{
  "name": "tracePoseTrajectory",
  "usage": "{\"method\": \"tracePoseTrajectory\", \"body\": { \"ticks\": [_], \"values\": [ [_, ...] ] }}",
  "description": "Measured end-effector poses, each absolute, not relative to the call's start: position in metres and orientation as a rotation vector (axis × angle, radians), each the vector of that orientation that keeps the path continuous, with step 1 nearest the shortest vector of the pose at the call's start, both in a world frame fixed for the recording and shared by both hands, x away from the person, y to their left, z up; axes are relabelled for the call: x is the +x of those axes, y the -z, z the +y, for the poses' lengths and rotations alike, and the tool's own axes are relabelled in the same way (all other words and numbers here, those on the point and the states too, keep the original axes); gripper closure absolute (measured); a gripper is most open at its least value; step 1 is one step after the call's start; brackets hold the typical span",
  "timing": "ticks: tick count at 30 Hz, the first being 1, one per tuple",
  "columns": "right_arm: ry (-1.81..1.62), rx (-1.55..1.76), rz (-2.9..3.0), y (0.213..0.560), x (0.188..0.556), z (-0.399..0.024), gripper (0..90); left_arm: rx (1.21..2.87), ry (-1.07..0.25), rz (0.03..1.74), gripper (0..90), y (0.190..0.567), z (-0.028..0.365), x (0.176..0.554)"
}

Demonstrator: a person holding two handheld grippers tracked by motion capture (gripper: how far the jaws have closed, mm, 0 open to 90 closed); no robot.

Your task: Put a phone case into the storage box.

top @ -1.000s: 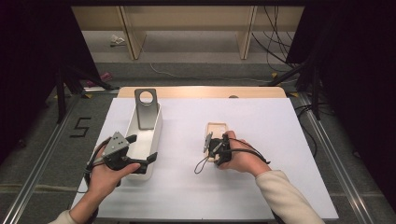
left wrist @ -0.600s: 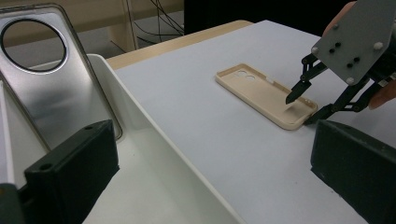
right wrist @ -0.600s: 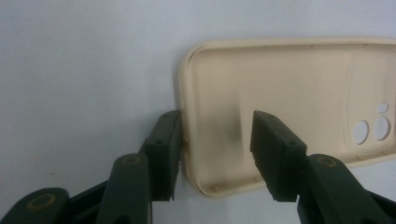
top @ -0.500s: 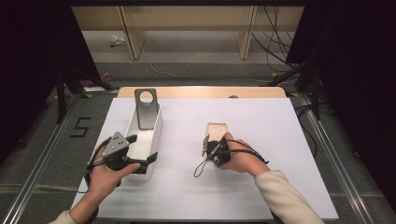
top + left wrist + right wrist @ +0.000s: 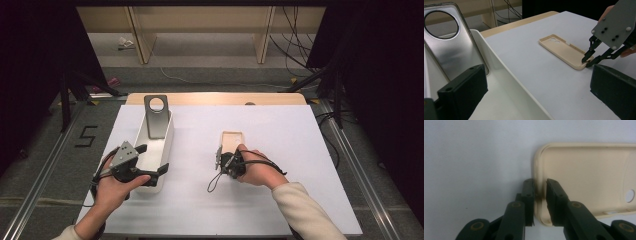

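Jaws of the right gripper straddle the near rim of the beige case: one black jaw outside the wall, one inside, low centre of the right gripper view. They have just been closing, with the case wall between them. The outer pad lies against the rim; a thin gap shows at the inner pad, so a firm clamp cannot be confirmed.

In the high view the case lies flat, open side up, on the white table, centre of the frame. The right gripper meets its nearer end. The right hand sits just right of centre, wrapped round the gripper body, forearm in a cream sleeve entering from the lower right. The gripper points up-frame and slightly left, held low over the table. In the left gripper view the same gripper tips down onto the case corner at the right of the frame.

Left gripper jaws stand wide apart, holding nothing, one to each side of the white bin's right wall. The left hand holds it at lower left, forearm rising from the bottom edge. A silver case leans upright in the bin's far end, upper left of centre.
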State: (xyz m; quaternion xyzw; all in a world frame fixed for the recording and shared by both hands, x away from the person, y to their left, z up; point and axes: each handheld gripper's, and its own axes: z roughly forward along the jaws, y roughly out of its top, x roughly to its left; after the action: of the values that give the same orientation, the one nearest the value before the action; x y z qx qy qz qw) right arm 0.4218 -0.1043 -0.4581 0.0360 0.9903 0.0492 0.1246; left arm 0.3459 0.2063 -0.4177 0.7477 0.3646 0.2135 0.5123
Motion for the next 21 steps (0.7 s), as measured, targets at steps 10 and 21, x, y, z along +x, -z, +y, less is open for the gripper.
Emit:
{"method": "tracePoseTrajectory", "body": {
  "ticks": [10,21],
  "values": [
    [-0.145,0.1,2.891,0.4581,0.4204,-0.1042,82.1,1.799,-0.511,0.874,0.6,0.4174,0.2057,0.3455],
    [-0.143,0.081,2.885,0.4578,0.4198,-0.1046,85.2,1.798,-0.511,0.875,0.6,0.4174,0.206,0.3456]
  ]
}}
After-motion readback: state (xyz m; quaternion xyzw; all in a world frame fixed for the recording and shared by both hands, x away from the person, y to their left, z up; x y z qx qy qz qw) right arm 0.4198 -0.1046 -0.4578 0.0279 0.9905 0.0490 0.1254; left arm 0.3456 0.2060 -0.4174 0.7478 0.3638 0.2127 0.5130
